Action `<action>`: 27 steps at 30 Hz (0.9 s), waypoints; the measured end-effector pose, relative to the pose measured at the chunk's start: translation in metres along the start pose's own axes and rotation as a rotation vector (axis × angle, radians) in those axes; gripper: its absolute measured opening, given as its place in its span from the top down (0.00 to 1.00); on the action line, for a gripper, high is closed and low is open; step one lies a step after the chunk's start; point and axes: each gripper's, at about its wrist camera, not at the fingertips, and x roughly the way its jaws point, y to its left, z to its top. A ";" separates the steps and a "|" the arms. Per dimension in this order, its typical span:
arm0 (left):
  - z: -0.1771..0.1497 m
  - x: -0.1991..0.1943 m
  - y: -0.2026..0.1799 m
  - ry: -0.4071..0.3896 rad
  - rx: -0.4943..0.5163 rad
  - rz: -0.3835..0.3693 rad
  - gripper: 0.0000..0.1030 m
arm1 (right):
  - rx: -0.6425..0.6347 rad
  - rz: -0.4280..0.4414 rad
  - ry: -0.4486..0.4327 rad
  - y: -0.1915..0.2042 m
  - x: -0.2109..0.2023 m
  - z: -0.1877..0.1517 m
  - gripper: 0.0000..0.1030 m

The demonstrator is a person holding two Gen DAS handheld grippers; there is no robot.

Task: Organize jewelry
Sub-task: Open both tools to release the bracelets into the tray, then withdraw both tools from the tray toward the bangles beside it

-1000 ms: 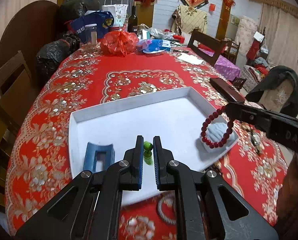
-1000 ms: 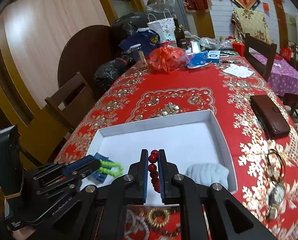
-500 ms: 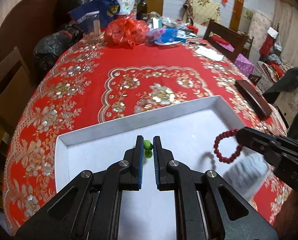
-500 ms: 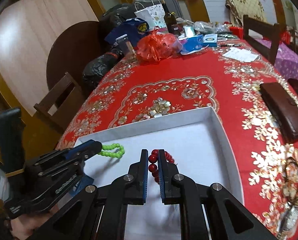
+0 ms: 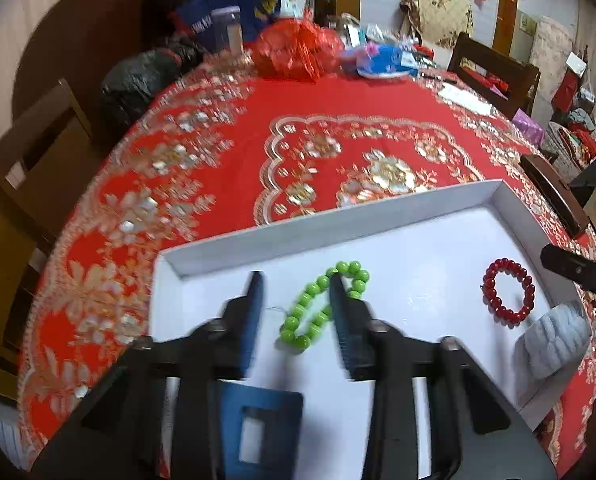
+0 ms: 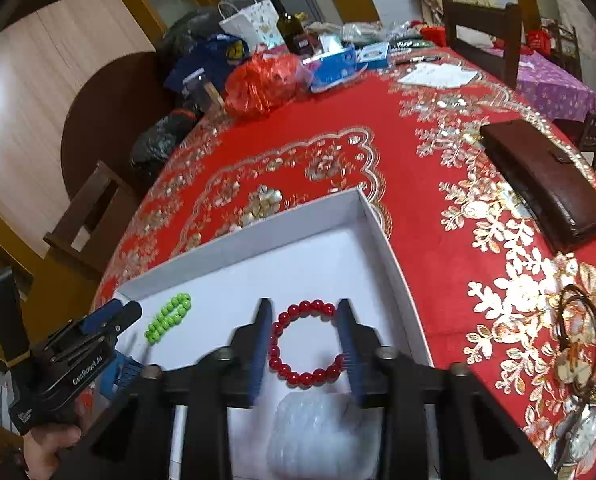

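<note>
A green bead bracelet (image 5: 321, 308) lies flat in the white tray (image 5: 337, 224), between the fingers of my open left gripper (image 5: 296, 280). A red bead bracelet (image 6: 305, 344) lies flat in the same tray (image 6: 377, 236), between the fingers of my open right gripper (image 6: 303, 306). The red bracelet also shows in the left wrist view (image 5: 507, 297), and the green one in the right wrist view (image 6: 168, 318). Neither gripper holds anything.
A pale blue-grey cloth bundle (image 5: 553, 340) and a blue clip-like piece (image 5: 258, 424) sit at the tray's near edge. A brown wallet (image 6: 545, 184) and watches and cords (image 6: 577, 344) lie on the red tablecloth to the right. Bags and bottles crowd the far side.
Both grippers opened and let go: the green bracelet and the red bracelet now lie on the tray floor. Both grippers moved forward over the tray.
</note>
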 end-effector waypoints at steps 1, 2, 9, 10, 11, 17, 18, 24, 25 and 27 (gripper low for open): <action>0.000 -0.003 0.001 -0.008 0.000 0.005 0.59 | 0.000 0.008 -0.007 0.001 -0.004 -0.001 0.67; -0.001 -0.009 0.004 -0.018 -0.004 0.007 0.59 | 0.001 0.013 -0.010 0.003 -0.007 -0.002 0.67; -0.015 -0.040 0.013 -0.040 -0.035 -0.027 0.59 | -0.012 0.001 -0.050 0.017 -0.044 -0.024 0.67; -0.018 -0.044 0.013 -0.040 -0.035 -0.031 0.59 | -0.020 -0.003 -0.056 0.020 -0.051 -0.030 0.67; -0.022 -0.050 0.012 -0.041 -0.035 -0.038 0.59 | -0.029 -0.007 -0.061 0.022 -0.058 -0.034 0.67; -0.048 -0.086 0.003 -0.066 -0.005 -0.092 0.59 | -0.079 -0.042 -0.094 0.034 -0.094 -0.064 0.64; -0.056 -0.096 0.000 -0.076 0.010 -0.105 0.59 | -0.076 -0.051 -0.102 0.034 -0.100 -0.070 0.63; -0.103 -0.130 0.000 -0.088 -0.006 -0.187 0.52 | -0.070 -0.132 -0.079 0.029 -0.118 -0.110 0.61; -0.112 -0.131 0.000 -0.081 -0.012 -0.199 0.52 | -0.055 -0.154 -0.064 0.028 -0.117 -0.117 0.58; -0.130 -0.133 -0.002 -0.067 -0.022 -0.212 0.52 | -0.012 -0.198 -0.024 0.022 -0.115 -0.133 0.48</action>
